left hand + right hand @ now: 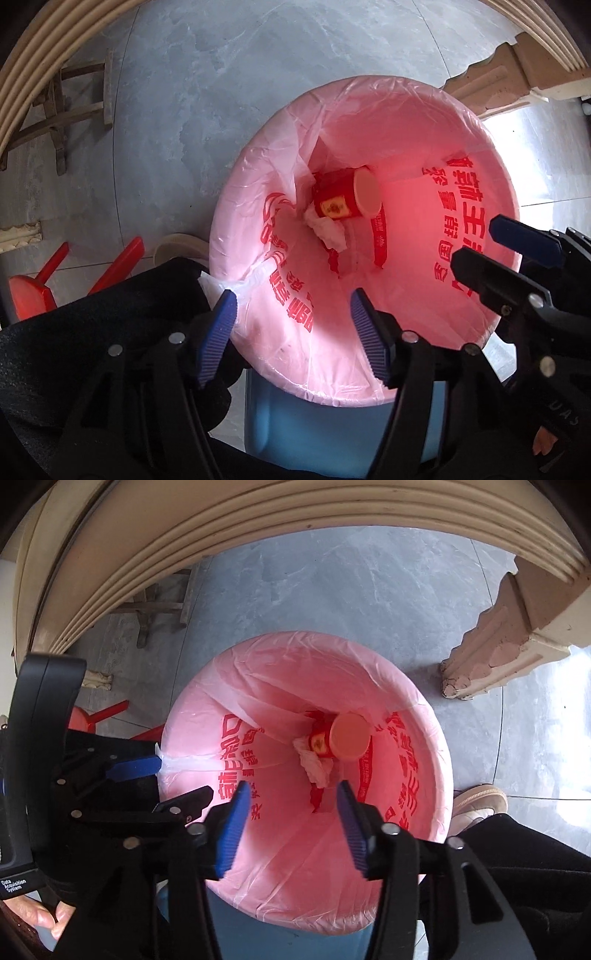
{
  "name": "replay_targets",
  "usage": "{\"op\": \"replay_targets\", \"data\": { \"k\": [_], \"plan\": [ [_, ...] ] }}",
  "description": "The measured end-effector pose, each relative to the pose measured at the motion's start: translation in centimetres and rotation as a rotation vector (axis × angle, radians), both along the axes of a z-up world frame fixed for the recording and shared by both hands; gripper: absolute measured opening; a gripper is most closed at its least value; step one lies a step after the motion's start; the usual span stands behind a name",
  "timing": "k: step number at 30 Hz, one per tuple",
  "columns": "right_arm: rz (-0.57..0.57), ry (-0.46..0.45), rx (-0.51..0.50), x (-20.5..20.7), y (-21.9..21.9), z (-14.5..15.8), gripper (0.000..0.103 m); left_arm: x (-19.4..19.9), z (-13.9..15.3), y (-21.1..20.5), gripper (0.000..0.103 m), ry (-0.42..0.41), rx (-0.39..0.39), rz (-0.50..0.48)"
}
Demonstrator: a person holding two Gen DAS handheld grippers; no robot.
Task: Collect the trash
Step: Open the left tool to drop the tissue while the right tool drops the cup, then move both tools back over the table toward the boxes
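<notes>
Over the near rim of the bin (332, 421) both tongs point down. Left tongs (291, 332) are spread wide, with the bag's (406, 155) knotted edge just beside one blue finger. Right tongs (290, 827) are spread too, pinching nothing. Deep inside the pink bag lie a red cup (345, 738) and a crumpled white tissue (314, 764). Beyond is gray floor (351, 590).
</notes>
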State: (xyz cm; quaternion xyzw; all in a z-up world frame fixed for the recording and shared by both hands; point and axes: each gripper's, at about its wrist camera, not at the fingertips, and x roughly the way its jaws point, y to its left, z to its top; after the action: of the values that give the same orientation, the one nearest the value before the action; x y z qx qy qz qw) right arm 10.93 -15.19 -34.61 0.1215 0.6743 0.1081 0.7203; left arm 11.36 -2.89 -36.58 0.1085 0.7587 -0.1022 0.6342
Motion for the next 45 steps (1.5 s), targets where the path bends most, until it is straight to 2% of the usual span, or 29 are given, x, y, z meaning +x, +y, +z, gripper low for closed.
{"op": "replay_targets", "data": {
  "k": [18,24,26,30,34,40,45],
  "plan": [
    [-0.005,-0.016,-0.026,-0.2,-0.3,0.5,0.053,-0.3,0.9,-0.1,0.063,-0.029,-0.002,-0.021],
    [-0.015,-0.073,-0.043,-1.1,-0.3,2.7,0.067,-0.9,3.6,0.3,0.065,-0.084,-0.018,-0.028],
    [-0.019,-0.102,-0.05,-1.5,-0.5,3.8,0.07,-1.3,5.3,0.6,0.069,-0.115,-0.03,-0.036],
    [-0.028,-0.159,-0.049,-2.4,-0.9,6.6,0.071,-2.0,9.9,1.5,0.069,-0.199,-0.035,-0.061],
    [-0.014,-0.221,-0.029,-3.3,-1.4,10.7,0.071,-2.5,16.0,2.1,0.075,-0.281,-0.029,-0.105],
    [0.057,-0.363,-0.052,-3.4,-2.4,19.8,0.085,-1.6,25.7,2.7,0.078,-0.406,-0.04,-0.17],
    [0.164,-0.467,-0.062,-2.4,-2.7,28.6,0.09,0.6,34.0,2.8,0.081,-0.492,-0.081,-0.177]
  ]
}}
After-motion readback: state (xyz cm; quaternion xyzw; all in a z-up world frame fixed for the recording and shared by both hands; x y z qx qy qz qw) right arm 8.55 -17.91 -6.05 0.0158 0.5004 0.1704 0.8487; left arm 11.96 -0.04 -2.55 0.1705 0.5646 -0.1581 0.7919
